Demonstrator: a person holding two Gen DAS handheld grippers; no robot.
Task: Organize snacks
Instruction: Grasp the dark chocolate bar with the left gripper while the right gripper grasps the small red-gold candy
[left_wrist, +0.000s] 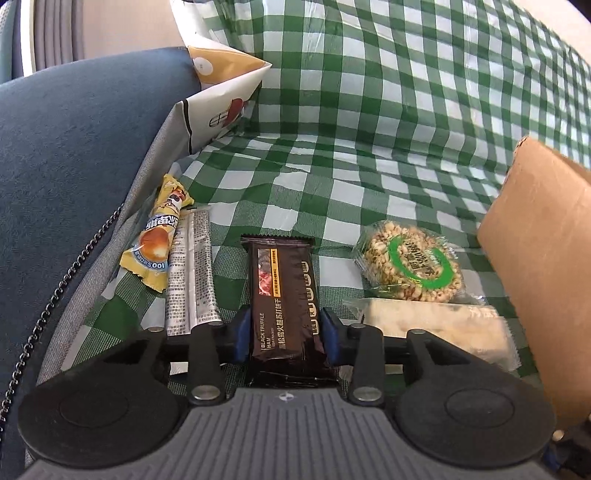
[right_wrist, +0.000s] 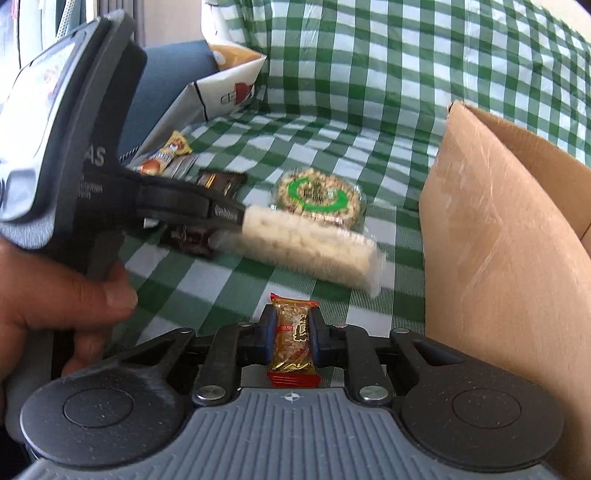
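In the left wrist view my left gripper (left_wrist: 286, 330) has its blue pads against both long sides of a dark brown truffle-ham snack bar (left_wrist: 282, 280) lying on the green checked cloth (left_wrist: 332, 192). The right wrist view shows that gripper (right_wrist: 225, 221) from the side, low over the same bar (right_wrist: 221, 182). My right gripper (right_wrist: 293, 332) is shut on a small red and gold peanut candy (right_wrist: 293, 341), held above the cloth beside the cardboard box (right_wrist: 498, 258).
A round puffed-grain cake with a green label (left_wrist: 410, 262) and a white rice-cracker pack (left_wrist: 436, 328) lie right of the dark bar. A yellow pack (left_wrist: 159, 236) and silver pack (left_wrist: 192, 269) lie left. A paper bag (left_wrist: 221, 92) stands behind. A hand (right_wrist: 55, 295) holds the left gripper.
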